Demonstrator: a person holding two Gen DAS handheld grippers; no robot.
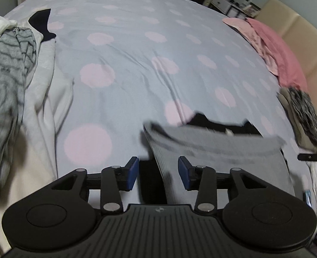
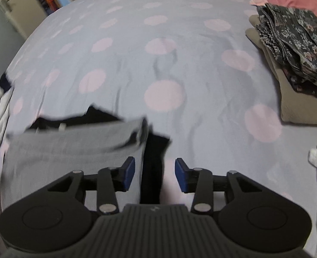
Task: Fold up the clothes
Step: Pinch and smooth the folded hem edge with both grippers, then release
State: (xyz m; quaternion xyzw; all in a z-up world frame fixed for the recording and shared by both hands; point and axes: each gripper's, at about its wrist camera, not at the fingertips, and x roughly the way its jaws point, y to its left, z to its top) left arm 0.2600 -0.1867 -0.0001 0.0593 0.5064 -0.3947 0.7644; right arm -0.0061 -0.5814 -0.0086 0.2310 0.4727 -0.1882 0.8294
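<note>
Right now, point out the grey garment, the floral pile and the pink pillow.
grey garment (image 2: 72, 148), right wrist view, on its ribbed middle.
floral pile (image 2: 296, 34), right wrist view, on the top dark floral fabric.
pink pillow (image 1: 281, 49), left wrist view, on its flat upper face.

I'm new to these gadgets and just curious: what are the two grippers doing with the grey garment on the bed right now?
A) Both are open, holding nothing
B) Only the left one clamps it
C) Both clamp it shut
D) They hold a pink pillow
A: the left gripper and the right gripper both show a wide gap between their blue pads, over the grey garment, gripping nothing.
</note>
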